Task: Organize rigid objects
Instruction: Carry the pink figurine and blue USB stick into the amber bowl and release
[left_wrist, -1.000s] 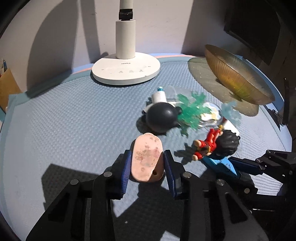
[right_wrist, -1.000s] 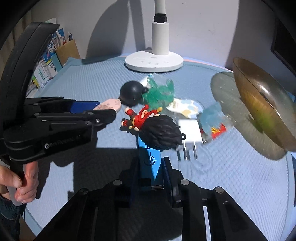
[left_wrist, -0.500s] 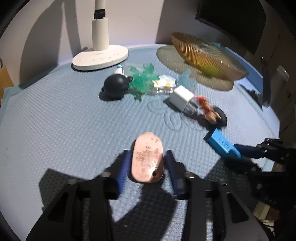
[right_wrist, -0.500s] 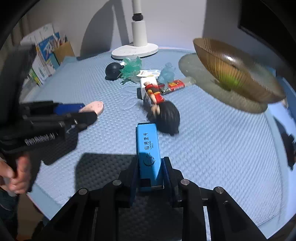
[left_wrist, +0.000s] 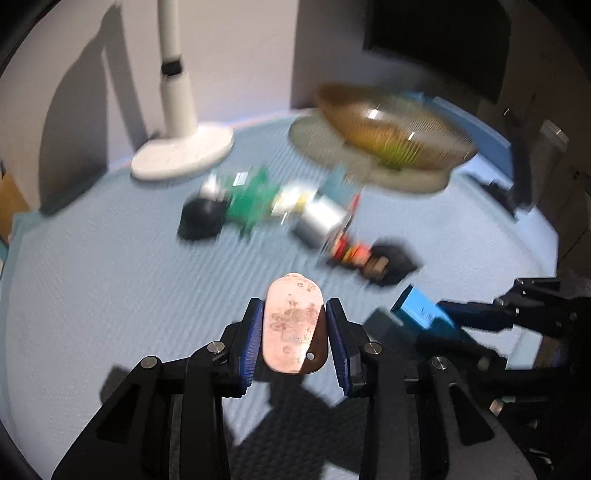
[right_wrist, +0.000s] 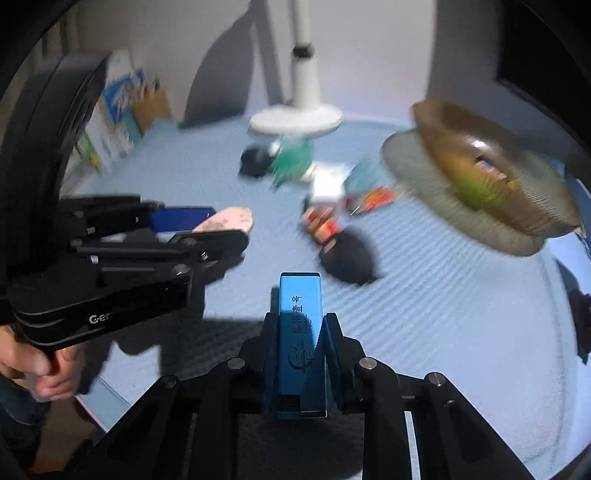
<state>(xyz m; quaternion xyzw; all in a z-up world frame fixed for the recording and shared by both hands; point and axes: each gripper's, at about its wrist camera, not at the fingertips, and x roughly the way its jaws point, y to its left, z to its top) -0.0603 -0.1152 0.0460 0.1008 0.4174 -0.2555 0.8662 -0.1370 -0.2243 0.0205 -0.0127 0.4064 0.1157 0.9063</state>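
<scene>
one blue box (right_wrist: 301, 332), korean lettering

home desk, lamp (left_wrist: 177, 144), books (right_wrist: 114, 110)

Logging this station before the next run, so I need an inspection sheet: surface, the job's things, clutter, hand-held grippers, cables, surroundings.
Surface: blue textured mat, in patchy shadow.
Job's things: pink oval tag and blue block, both held; amber ribbed bowl at the back right.
Clutter: loose pile mid-mat: black ball, green toy, white plug, dark-haired figurine; blurred.
Grippers: left hand-held gripper, jaws closing with the tag between them; right hand-held gripper shut on the block.
Cables: nothing seen.
Surroundings: white lamp, books at the left, pale wall.
</scene>
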